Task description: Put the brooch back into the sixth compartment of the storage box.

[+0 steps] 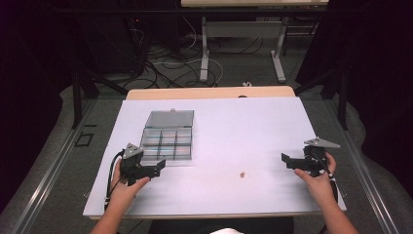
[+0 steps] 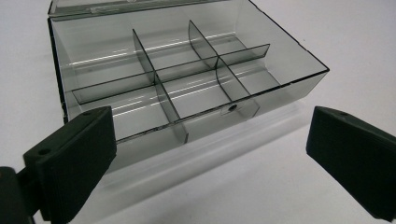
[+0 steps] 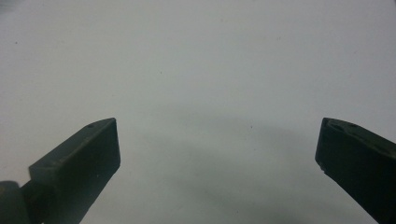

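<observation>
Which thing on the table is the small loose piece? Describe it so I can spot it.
On the white table, look right of the clear divided box, toward the near edge. The small tan piece lies alone between both grippers, the only loose item there.

Both hand-held grippers (image 1: 160, 165) (image 1: 284, 158) open, apart.

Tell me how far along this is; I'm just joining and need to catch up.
Done: the compartment box lies with its lid open, compartments looking empty. In hand: nothing; left gripper and right gripper are both open. Left: the small object lies loose on the table, presumably awaiting boxing.
</observation>
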`<state>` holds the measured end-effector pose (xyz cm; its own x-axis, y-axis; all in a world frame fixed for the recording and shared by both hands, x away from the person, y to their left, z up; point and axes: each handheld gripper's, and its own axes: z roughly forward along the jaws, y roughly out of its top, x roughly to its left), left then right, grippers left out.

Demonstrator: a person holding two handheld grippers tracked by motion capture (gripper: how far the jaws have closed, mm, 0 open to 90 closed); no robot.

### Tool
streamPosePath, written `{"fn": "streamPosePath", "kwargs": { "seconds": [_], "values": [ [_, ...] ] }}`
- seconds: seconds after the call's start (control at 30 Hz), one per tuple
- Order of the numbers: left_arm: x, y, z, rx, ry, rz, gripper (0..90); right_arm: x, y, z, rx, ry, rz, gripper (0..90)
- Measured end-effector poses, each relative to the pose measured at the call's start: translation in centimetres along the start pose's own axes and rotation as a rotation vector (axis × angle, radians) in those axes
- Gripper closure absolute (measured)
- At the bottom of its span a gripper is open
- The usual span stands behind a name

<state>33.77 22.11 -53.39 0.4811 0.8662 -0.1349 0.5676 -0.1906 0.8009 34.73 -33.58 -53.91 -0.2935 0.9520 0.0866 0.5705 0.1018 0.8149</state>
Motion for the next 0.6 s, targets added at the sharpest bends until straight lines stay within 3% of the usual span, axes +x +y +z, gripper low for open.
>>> {"fn": "streamPosePath", "kwargs": {
  "seconds": [0.17,0.27,0.5,0.6],
  "values": [
    [-0.6,0.1,-0.3,-0.011,-0.008,0.013,2.7,0.6,-0.1,-0.7,-0.008,0.014,-0.029,0.0],
    [-1.0,0.4,-0.5,-0.013,-0.018,0.022,3.4,1.0,-0.1,-1.1,-0.023,0.018,-0.022,0.0],
    [-2.7,1.3,-0.2,-0.014,-0.063,0.027,7.9,1.5,0.0,-1.5,-0.042,0.027,-0.039,0.0],
    [-3.4,1.8,0.1,-0.005,-0.076,0.070,9.1,1.7,-0.1,-1.7,-0.042,0.025,-0.034,0.0]
  ]
}}
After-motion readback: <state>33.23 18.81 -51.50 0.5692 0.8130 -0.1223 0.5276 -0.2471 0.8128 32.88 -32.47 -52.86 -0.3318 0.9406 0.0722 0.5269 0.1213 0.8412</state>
